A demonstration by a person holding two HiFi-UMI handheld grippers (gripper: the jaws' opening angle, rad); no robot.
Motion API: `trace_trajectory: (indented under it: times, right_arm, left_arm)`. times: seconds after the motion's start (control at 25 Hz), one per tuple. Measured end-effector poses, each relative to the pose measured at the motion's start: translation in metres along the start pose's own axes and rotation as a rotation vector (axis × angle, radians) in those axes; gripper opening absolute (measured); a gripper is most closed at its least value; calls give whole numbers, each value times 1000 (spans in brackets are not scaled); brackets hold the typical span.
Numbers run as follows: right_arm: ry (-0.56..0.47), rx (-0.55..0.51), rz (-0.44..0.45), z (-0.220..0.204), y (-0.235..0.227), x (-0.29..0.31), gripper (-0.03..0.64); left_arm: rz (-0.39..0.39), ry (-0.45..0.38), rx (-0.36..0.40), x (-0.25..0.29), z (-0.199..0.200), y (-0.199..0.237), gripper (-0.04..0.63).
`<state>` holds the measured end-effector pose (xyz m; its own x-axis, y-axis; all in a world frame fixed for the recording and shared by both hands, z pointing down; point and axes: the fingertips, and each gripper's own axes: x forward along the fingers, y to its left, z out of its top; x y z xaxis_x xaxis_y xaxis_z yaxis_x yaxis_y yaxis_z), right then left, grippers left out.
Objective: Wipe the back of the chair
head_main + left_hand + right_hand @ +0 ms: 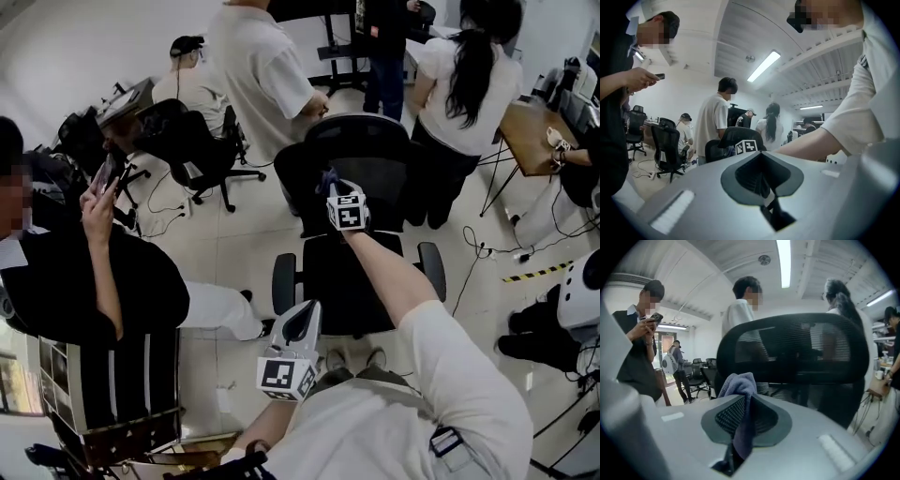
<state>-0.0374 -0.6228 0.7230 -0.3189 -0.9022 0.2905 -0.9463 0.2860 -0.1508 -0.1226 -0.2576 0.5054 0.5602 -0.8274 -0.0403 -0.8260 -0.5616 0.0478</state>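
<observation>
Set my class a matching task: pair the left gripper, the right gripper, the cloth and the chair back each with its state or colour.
Things:
1 left gripper
2 right gripper
3 cloth
4 chair back

States or colours:
A black mesh
B shut, empty
C blue-grey, pinched between jaws
D shut on the cloth

Pairs: 1-B, 2-D, 3-C, 4-A

Mid-frame in the head view, the arm (394,272) covered part of the chair (366,155). In the right gripper view, lower centre, the cloth (739,390) ran out of sight between the closed jaws.
</observation>
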Motion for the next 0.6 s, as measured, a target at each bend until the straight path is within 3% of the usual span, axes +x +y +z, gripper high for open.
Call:
trace_trajectory:
  times: [0.24, 0.4, 0.6]
  right_arm:
    - [19, -26, 100, 5, 54, 96, 35]
    - [47, -5, 102, 20, 27, 144, 35]
    - [56, -26, 74, 16, 17, 130, 34]
  left_arm:
    - [116, 100, -23, 6, -49, 27, 0]
    - [152, 154, 17, 40, -66, 45, 0]
    - [125, 148, -2, 34, -59, 61, 0]
